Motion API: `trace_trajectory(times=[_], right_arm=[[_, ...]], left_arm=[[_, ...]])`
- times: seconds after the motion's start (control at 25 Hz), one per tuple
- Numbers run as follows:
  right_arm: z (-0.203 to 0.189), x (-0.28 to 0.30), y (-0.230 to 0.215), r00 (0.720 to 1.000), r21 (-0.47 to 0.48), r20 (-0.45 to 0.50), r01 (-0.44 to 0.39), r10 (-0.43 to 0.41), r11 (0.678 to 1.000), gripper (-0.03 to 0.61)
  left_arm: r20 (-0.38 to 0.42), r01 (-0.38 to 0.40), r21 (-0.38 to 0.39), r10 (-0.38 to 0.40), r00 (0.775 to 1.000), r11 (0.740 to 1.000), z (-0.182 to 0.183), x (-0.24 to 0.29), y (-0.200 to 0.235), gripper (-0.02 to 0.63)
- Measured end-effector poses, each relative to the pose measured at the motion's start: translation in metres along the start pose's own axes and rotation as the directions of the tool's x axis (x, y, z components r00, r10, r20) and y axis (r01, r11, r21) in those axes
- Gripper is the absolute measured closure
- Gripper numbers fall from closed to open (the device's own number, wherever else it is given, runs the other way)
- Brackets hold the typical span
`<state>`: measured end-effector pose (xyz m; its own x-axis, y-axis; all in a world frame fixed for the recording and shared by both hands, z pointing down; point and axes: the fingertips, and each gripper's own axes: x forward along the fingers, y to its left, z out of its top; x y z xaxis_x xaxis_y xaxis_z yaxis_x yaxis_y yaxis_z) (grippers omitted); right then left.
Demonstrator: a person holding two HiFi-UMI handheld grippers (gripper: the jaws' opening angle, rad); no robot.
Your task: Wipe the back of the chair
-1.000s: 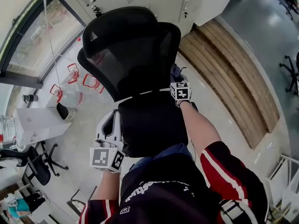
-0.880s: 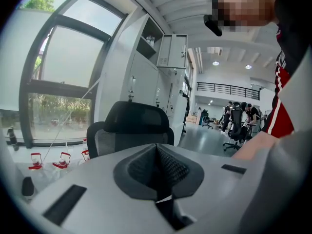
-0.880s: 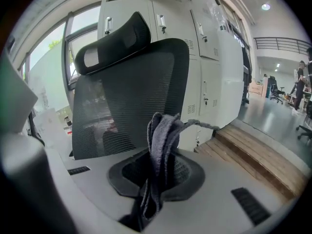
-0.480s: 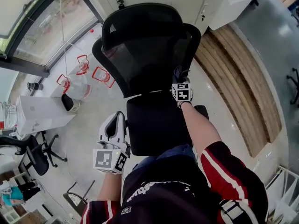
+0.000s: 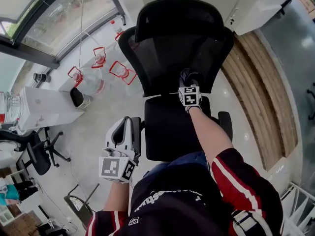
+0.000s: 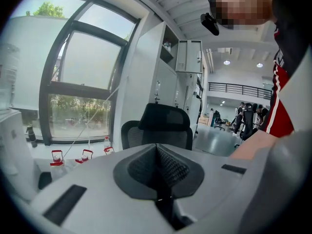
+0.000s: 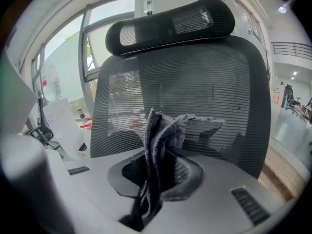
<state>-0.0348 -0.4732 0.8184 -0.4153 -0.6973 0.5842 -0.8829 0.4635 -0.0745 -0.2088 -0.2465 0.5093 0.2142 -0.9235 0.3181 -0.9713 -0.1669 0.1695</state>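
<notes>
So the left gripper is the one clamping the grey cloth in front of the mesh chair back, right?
Not quite: it is the right gripper that clamps the grey cloth in front of the mesh chair back, as the right gripper view shows. The left gripper is shut on nothing.

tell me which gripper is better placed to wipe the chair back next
Right. The right gripper is shut on the grey cloth, close before the mesh backrest. The left gripper is shut and empty, beside the seat.
</notes>
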Motion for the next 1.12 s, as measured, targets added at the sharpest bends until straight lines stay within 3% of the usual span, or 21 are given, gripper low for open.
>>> trace_trajectory(times=[0.28, 0.56, 0.88, 1.12], right_arm=[[0.008, 0.027, 0.085, 0.997, -0.051, 0.006, -0.080, 0.080, 0.996, 0.511], [0.018, 0.052, 0.182, 0.974, -0.111, -0.019, -0.228, 0.227, 0.967, 0.511], [0.026, 0.060, 0.241, 0.947, -0.144, -0.030, -0.321, 0.320, 0.936, 0.511], [0.050, 0.032, 0.269, 0.915, -0.172, 0.002, -0.397, 0.403, 0.902, 0.511]], left_arm=[[0.004, -0.062, -0.026, 0.063, 0.998, 0.998, -0.008, -0.030, 0.053, 0.590], [-0.001, -0.130, -0.056, 0.130, 0.992, 0.990, -0.018, -0.060, 0.090, 0.590], [0.006, -0.195, -0.080, 0.197, 0.980, 0.977, -0.022, -0.090, 0.117, 0.589], [0.034, -0.171, -0.094, 0.174, 0.984, 0.981, -0.020, -0.100, 0.113, 0.589]])
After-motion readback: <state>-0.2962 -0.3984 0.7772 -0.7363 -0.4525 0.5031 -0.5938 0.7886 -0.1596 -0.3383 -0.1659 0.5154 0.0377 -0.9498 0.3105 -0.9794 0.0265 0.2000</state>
